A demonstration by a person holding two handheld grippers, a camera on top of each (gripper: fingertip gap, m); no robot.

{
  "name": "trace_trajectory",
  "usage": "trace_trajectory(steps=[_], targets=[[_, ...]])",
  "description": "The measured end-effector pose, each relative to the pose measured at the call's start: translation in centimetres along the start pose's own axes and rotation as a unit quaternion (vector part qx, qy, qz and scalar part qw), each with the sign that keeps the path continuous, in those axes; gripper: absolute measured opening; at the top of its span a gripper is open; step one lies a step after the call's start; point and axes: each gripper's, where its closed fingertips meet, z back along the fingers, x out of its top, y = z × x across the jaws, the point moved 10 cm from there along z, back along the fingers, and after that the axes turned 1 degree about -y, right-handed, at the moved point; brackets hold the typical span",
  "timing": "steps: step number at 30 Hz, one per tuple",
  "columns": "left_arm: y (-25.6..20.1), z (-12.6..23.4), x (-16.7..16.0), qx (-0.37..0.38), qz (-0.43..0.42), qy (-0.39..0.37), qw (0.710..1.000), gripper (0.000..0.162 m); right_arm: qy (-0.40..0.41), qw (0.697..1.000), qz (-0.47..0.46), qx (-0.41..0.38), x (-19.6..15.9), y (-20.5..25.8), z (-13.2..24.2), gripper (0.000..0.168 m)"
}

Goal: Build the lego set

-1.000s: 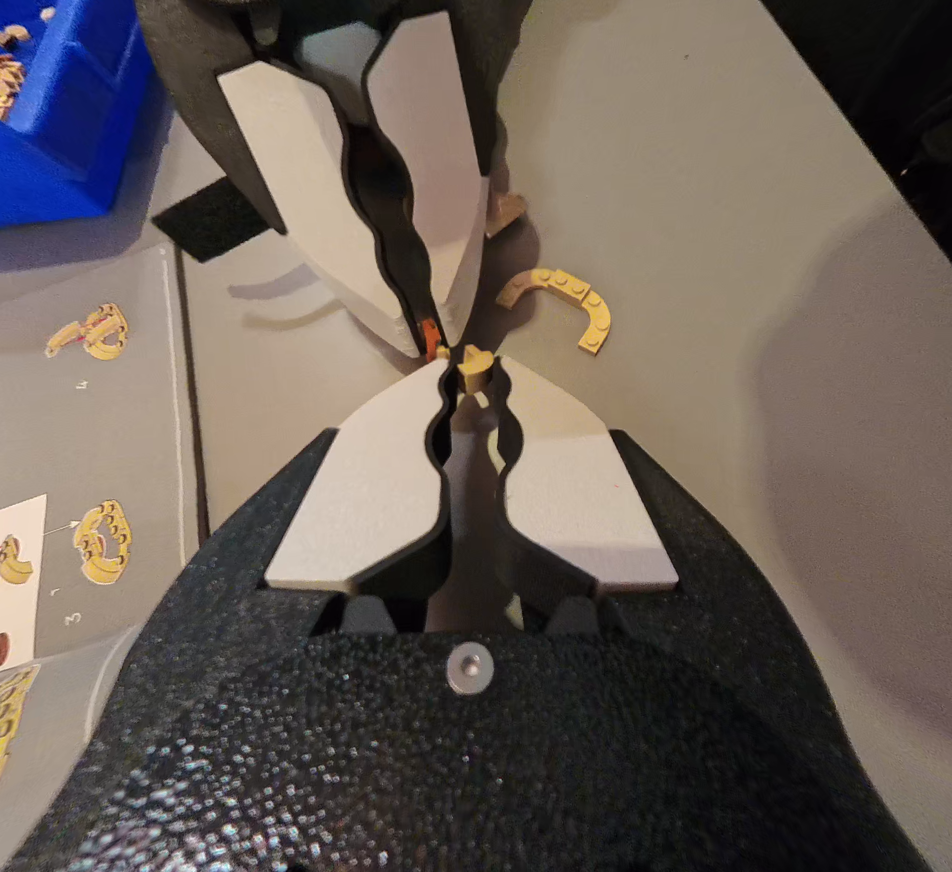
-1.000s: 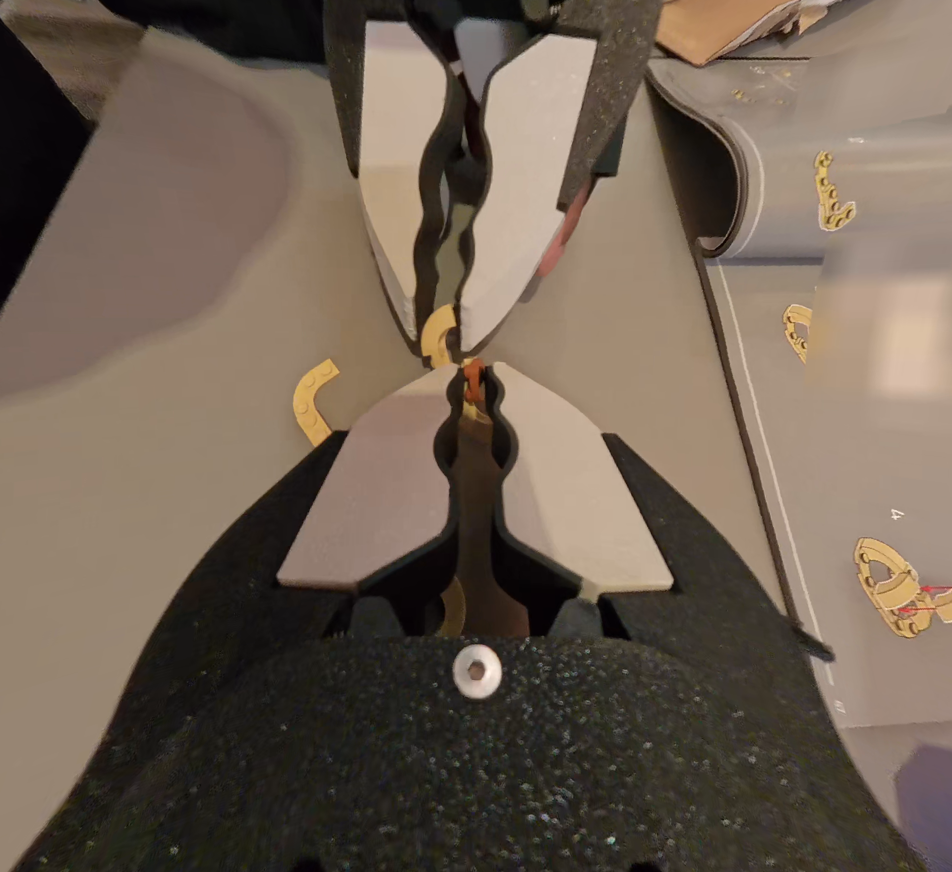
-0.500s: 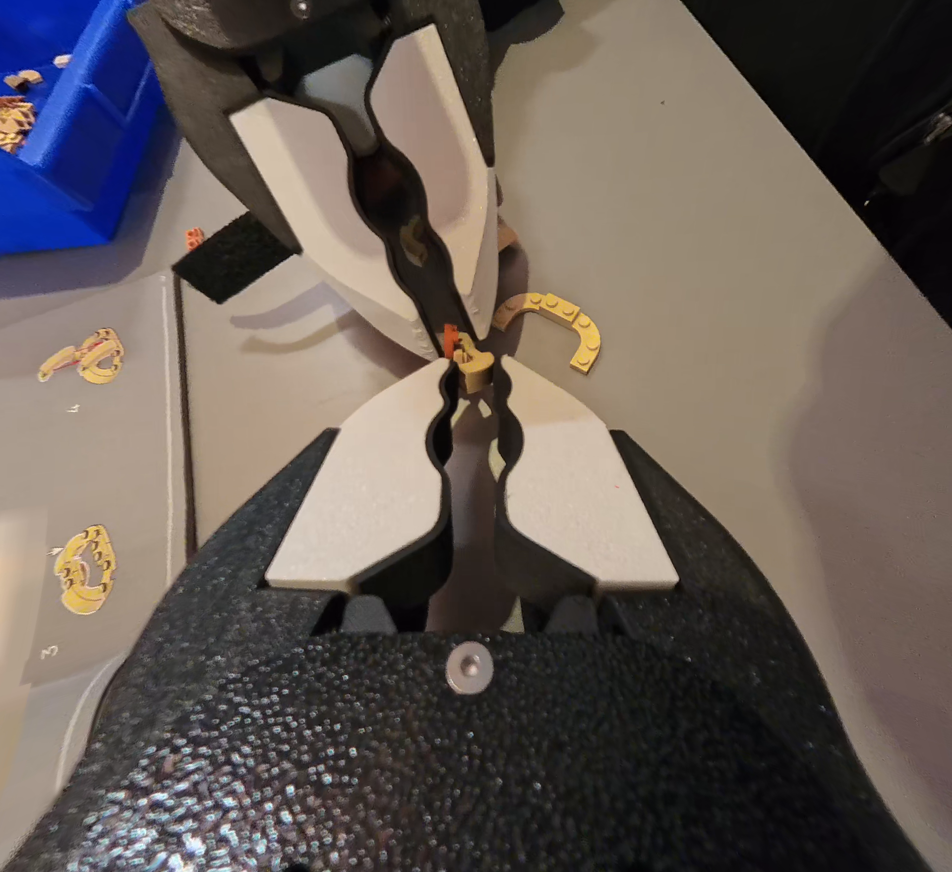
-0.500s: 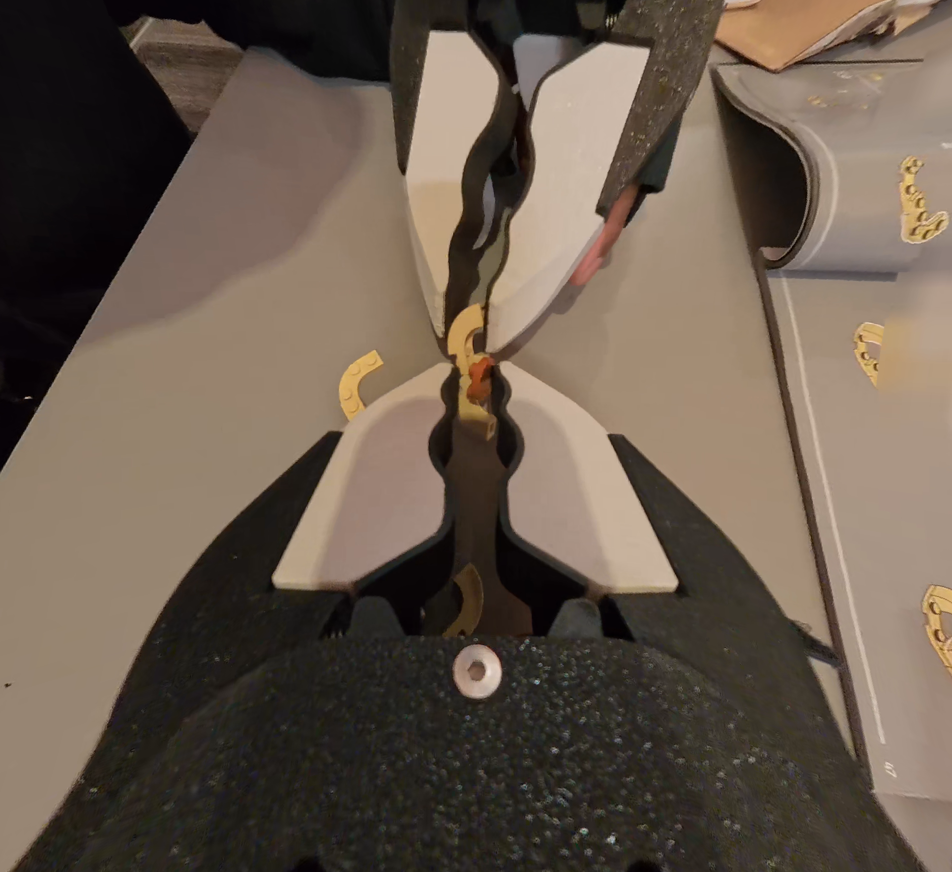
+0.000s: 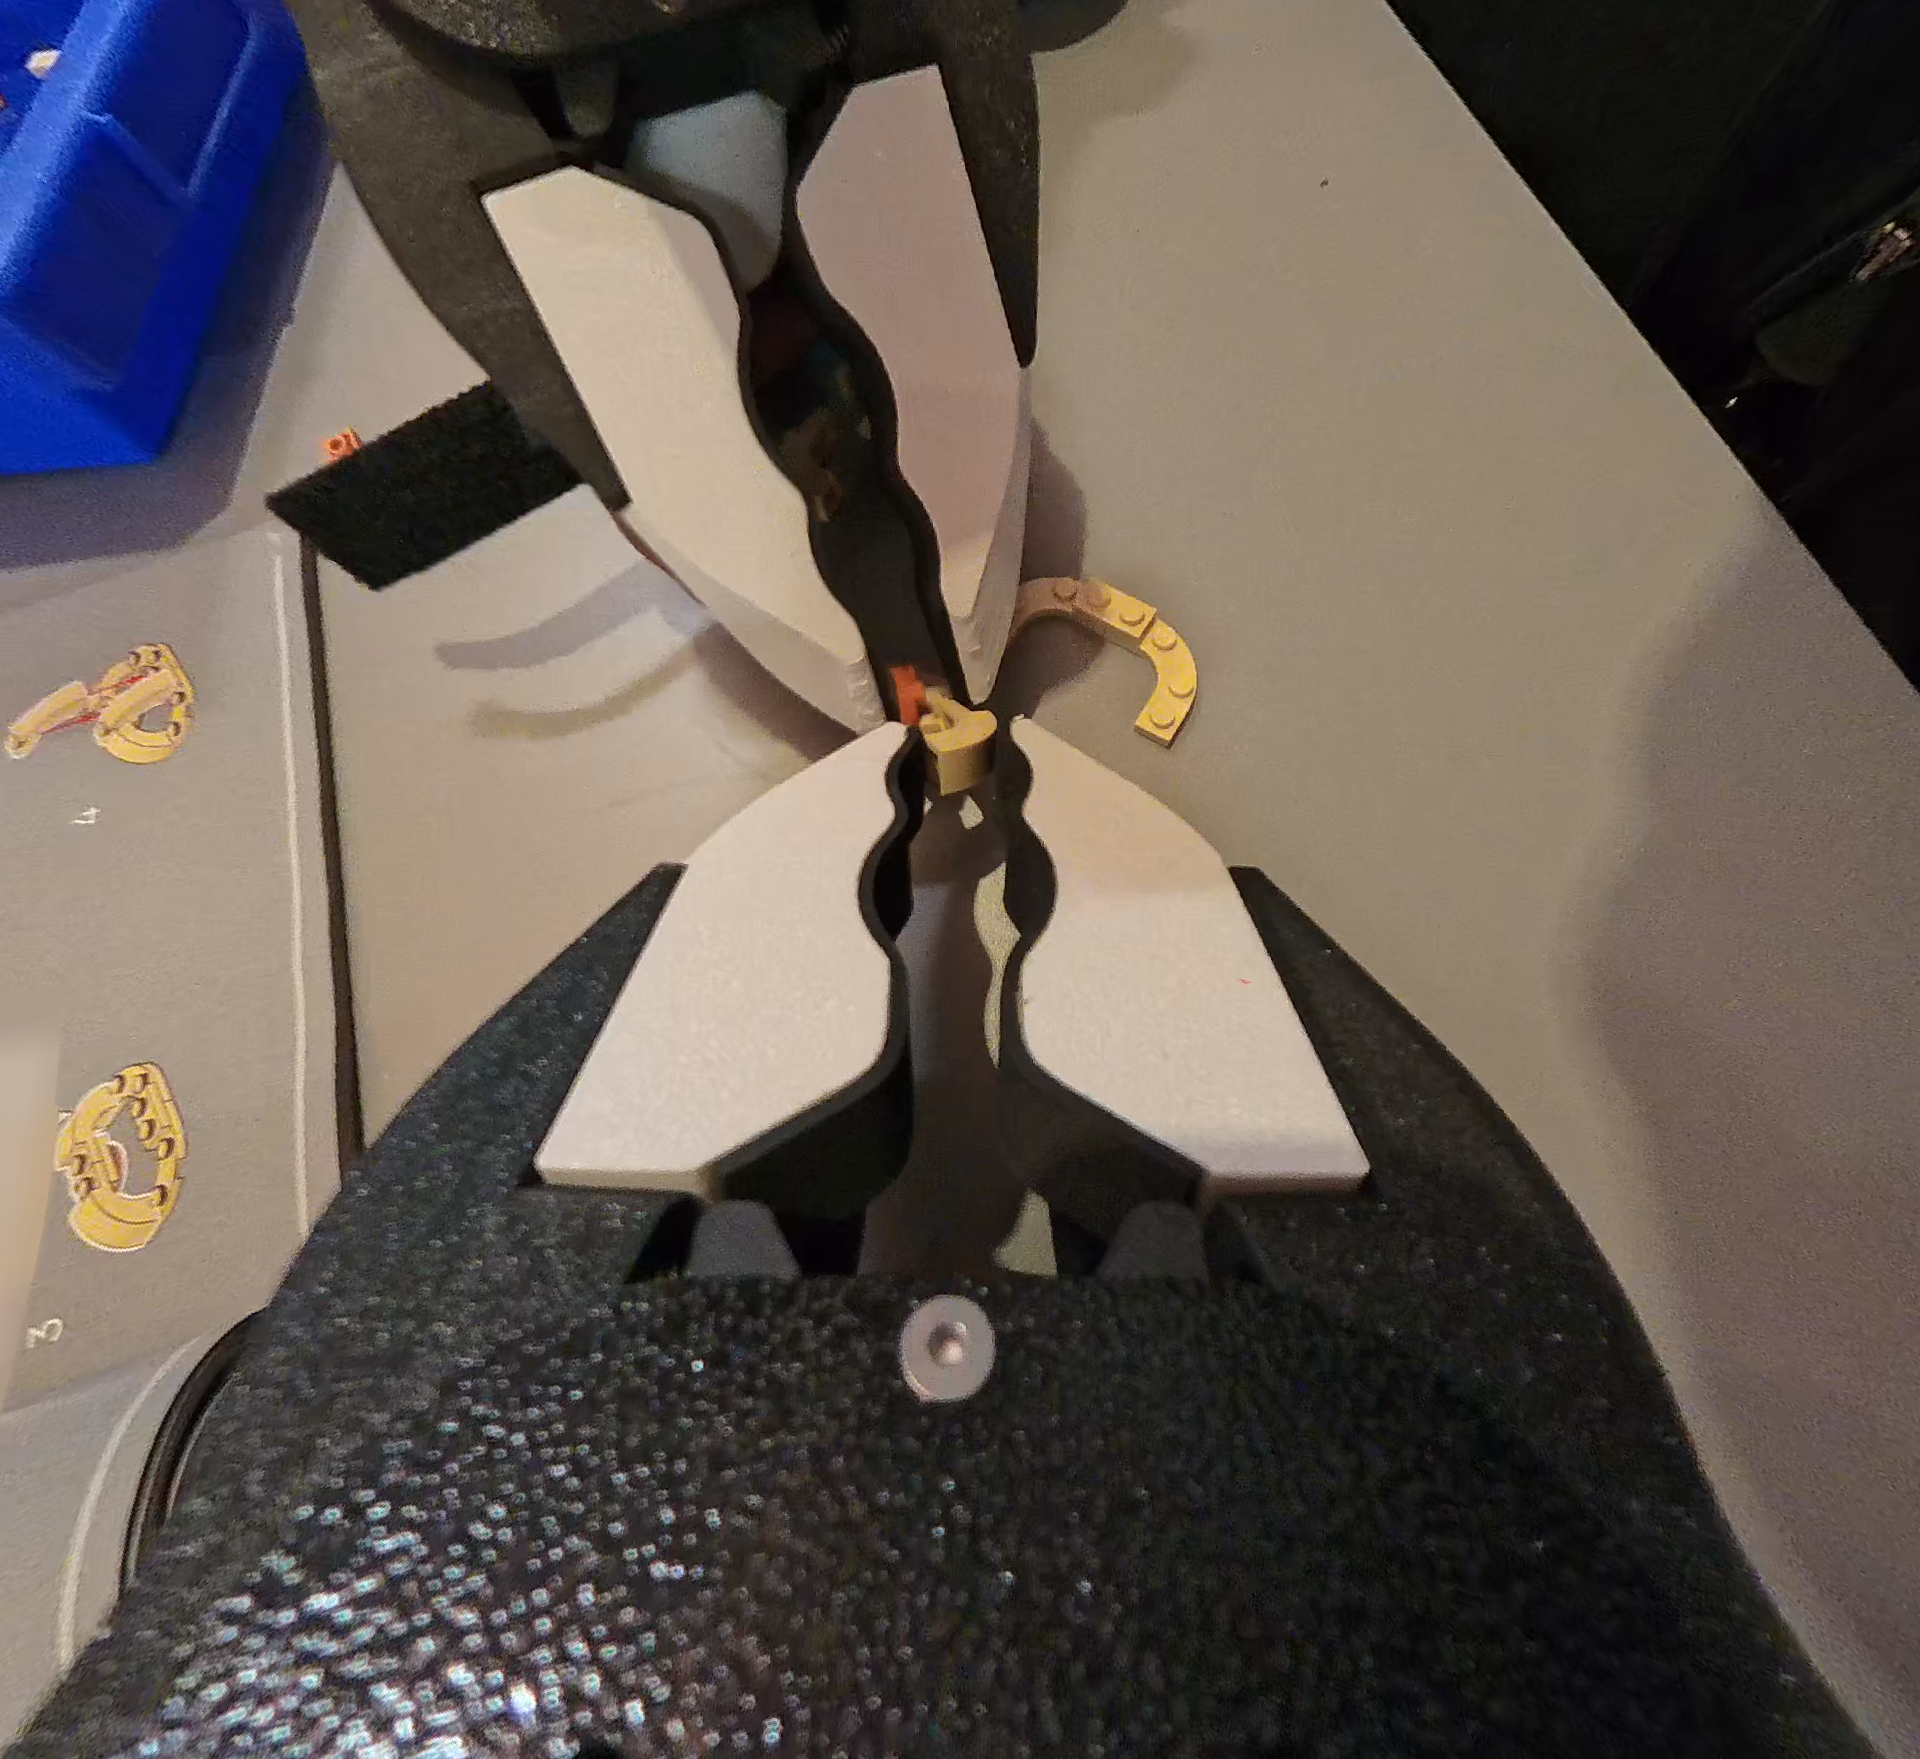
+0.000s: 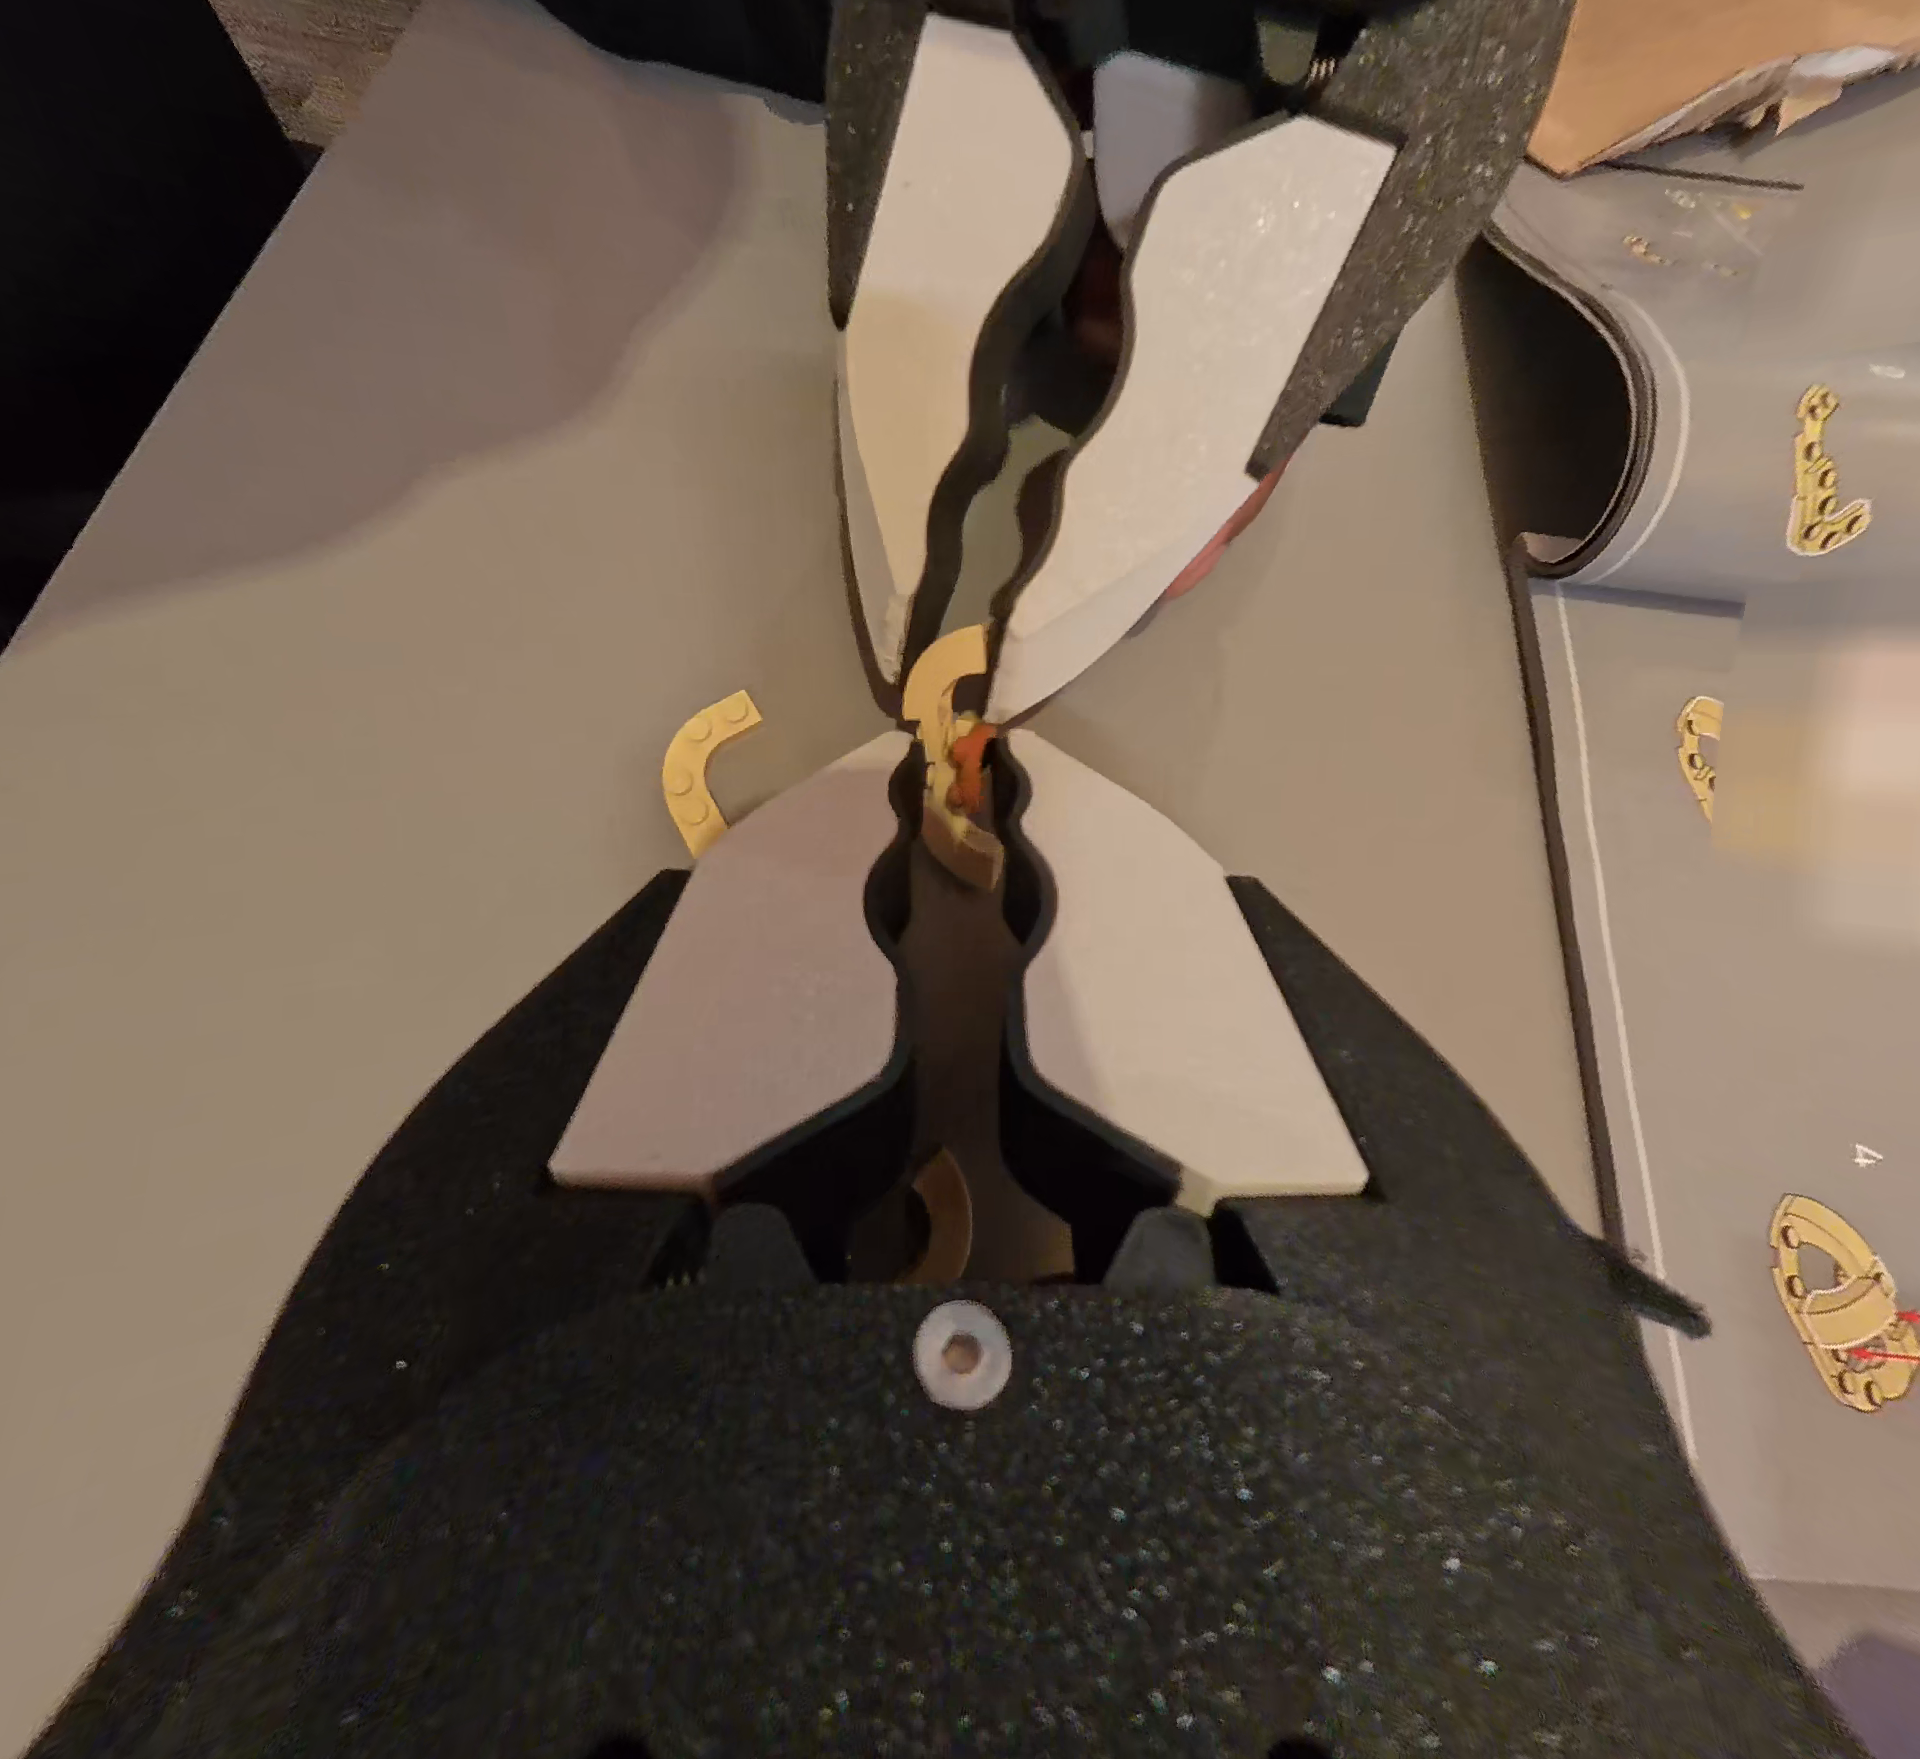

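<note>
Above the grey table [image 5: 1403,462], left gripper [image 5: 961,738] pinches a tan curved piece [image 5: 958,745]; right gripper [image 6: 961,753], tip-to-tip at 12 o'clock, clamps an orange-and-tan assembly [image 6: 961,774]. Spare tan arch [image 5: 1143,660] lies at 1 o'clock.

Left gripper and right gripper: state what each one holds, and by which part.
Left gripper pinches a tan curved piece at one end. Right gripper grips a small orange piece at its tips; which part is unclear.

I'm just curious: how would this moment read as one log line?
left gripper: shut on tan curved piece | right gripper: shut on orange piece | pieces meet above table
</note>
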Motion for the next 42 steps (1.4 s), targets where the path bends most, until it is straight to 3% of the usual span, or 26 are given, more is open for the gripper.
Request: trace_trajectory(steps=[9, 17, 32, 42], targets=[[0.2, 0.3, -0.1, -0.003, 0.012, -0.009, 1.000, 0.012, -0.004, 0.998, 0.052, -0.039, 0.3, 0.6, 0.1, 0.009], [-0.3, -0.1, 0.0, -0.003, -0.033, 0.003, 0.999, 0.012, -0.003, 0.999, 0.037, 0.004, 0.2, 0.5, 0.0, 0.013], [-0.5, 0.2, 0.3, 0.002, -0.061, -0.022, 0.998, 0.012, -0.017, 0.999, 0.042, 0.000, 0.5, 0.5, 0.4, 0.009], [-1.2, 0.1, 0.5, -0.024, -0.079, -0.024, 0.996, 0.012, -0.032, 0.997, -0.002, 0.067, 0.3, 0.3, 0.4, 0.008]])
